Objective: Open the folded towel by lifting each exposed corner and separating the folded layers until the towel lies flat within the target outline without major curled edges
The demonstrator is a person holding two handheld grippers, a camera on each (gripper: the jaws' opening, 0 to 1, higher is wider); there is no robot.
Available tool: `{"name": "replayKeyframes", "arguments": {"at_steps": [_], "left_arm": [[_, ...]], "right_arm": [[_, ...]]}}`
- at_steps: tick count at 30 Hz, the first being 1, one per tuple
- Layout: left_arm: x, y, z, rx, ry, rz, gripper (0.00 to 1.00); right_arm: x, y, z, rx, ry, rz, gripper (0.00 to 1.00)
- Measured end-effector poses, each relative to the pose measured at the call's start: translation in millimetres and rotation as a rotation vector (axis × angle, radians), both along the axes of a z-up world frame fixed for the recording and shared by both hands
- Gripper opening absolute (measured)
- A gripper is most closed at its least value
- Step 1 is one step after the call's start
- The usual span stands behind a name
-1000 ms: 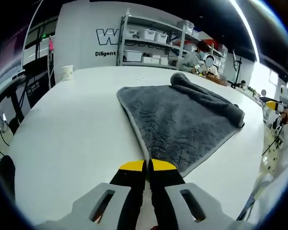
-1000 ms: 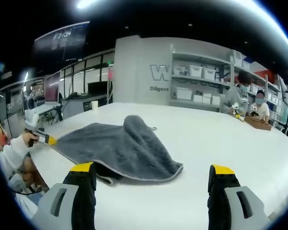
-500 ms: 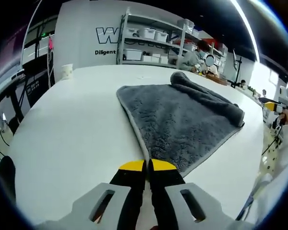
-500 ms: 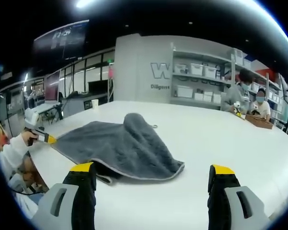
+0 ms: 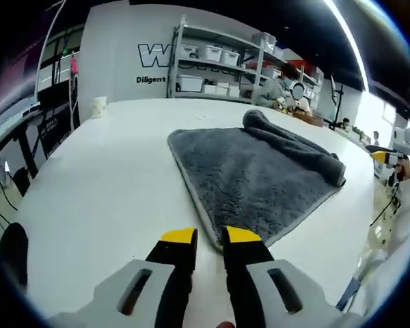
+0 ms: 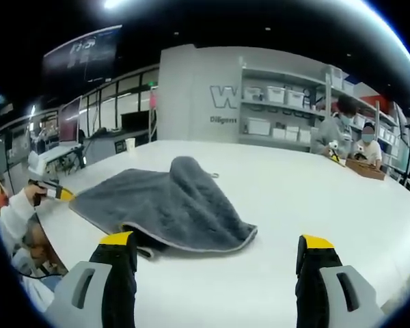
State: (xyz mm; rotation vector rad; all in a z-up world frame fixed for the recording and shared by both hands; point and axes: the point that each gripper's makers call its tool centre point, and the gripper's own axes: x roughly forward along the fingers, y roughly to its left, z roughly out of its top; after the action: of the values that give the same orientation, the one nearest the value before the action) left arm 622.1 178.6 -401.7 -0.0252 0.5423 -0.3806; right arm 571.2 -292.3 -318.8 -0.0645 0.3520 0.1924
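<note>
Left gripper view: the left gripper [image 5: 210, 236] sits low over the white table [image 5: 102, 178], its yellow-tipped jaws a narrow gap apart and holding nothing; the near corner of the grey towel [image 5: 256, 171] lies on the table just beyond the tips, in line with the gap. The towel is spread in a rough diamond, with a pale trimmed edge running from the near corner to the far left corner, and a thick rolled fold along its far right side. A paper cup [image 5: 99, 106] stands near the far left table edge, well apart from the towel; shelving [image 5: 215, 65] with white bins lines the back wall. Right gripper view: the right gripper [image 6: 219, 249] has its jaws wide apart, empty, above bare table short of the towel [image 6: 164, 208]. From here the towel shows a raised hump at its middle and a doubled layer at its near edge. The left gripper [image 6: 51, 193] appears at the towel's left corner.
</note>
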Motion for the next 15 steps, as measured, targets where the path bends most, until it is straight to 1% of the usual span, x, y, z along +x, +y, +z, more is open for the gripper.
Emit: {"name": "replayKeyframes", "arguments": {"at_steps": [2,4,5,7,9,12,13,15], "left_arm": [[-4.0,4,4.1,-0.003,-0.004,0.011,0.26],[-7.7,4,17.4,-0.031,-0.04,0.013,0.27],[-10.7,3,23.9,-0.033,-0.047,0.01,0.28],[-15.2,0,33.7,-0.013,-0.066,0.006,0.31],[-20.2,-5,41.6,0.015,-0.074,0.002,0.35],[-26.6,-13,50.7,0.045,-0.075,-0.004,0.46],[-29.1,-20,52.3,0.066,-0.08,-0.013,0.48],[-31.7,-28,53.4,0.074,-0.086,-0.019,0.55]], "right_arm": [[0,6,-0.5,0.001,0.004,0.013,0.97],[1,9,-1.0,-0.003,0.008,0.022,0.97],[1,12,-0.4,-0.006,0.007,0.027,0.97],[1,14,1.2,-0.008,0.002,0.033,0.97],[2,15,1.0,-0.007,0.002,0.036,0.97],[3,15,-4.4,-0.004,0.016,0.038,0.97],[3,14,-6.4,-0.007,0.021,0.037,0.97],[4,13,-7.4,-0.01,0.023,0.036,0.97]]}}
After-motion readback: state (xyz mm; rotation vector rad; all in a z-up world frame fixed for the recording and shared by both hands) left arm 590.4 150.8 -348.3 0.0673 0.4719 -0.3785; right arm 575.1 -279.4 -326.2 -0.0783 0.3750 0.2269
